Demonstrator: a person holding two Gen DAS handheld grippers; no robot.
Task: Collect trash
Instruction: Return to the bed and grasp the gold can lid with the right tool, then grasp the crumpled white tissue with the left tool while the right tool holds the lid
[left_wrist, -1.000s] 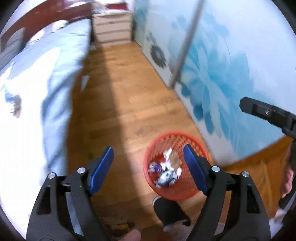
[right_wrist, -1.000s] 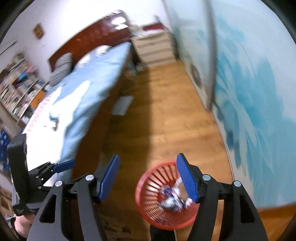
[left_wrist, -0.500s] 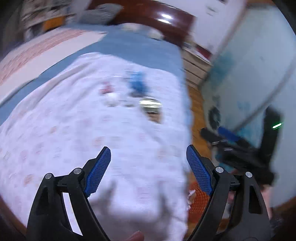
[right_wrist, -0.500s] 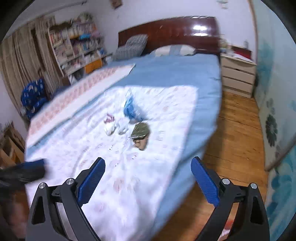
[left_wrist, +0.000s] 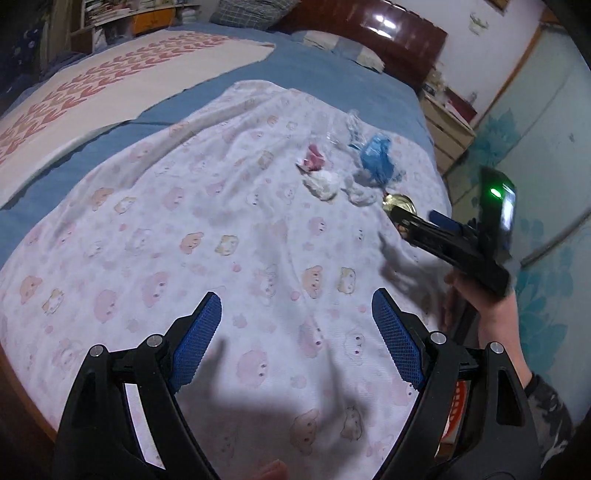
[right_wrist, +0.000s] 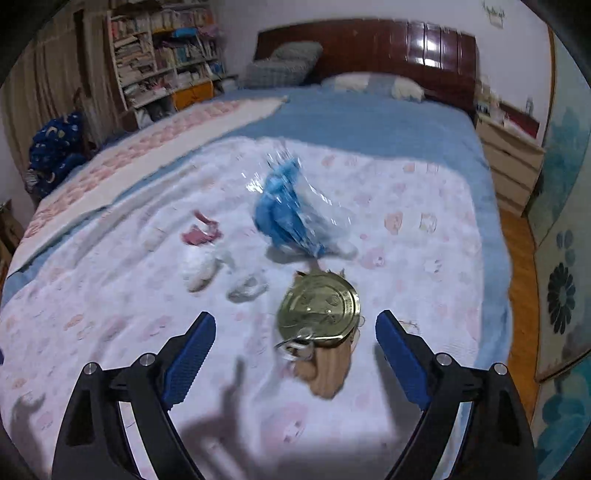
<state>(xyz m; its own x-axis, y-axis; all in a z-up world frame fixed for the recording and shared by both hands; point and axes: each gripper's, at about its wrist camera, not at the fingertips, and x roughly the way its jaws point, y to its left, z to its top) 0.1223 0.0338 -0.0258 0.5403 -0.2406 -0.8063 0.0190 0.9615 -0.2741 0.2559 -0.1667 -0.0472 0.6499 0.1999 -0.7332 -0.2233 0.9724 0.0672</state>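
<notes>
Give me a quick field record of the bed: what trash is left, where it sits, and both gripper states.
surface: patterned white blanket on the bed
trash left: gold can lid on brown paper; blue plastic bag; pink scrap; white tissue wads
nearest to right gripper: can lid
left gripper: open, empty, above bare blanket
right gripper: open, empty, jaws just widened, lid ahead between the fingers
bin: red edge barely visible in the left wrist view

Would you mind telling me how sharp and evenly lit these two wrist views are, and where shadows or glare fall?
Left wrist view: fairly sharp; both grippers' shadows fall on the patterned blanket, glare on the headboard, strong fisheye bending. Right wrist view: motion blur smears the blue plastic bag and bookshelf; the gold can lid glints, and finger shadows darken the blanket near the bottom.
</notes>
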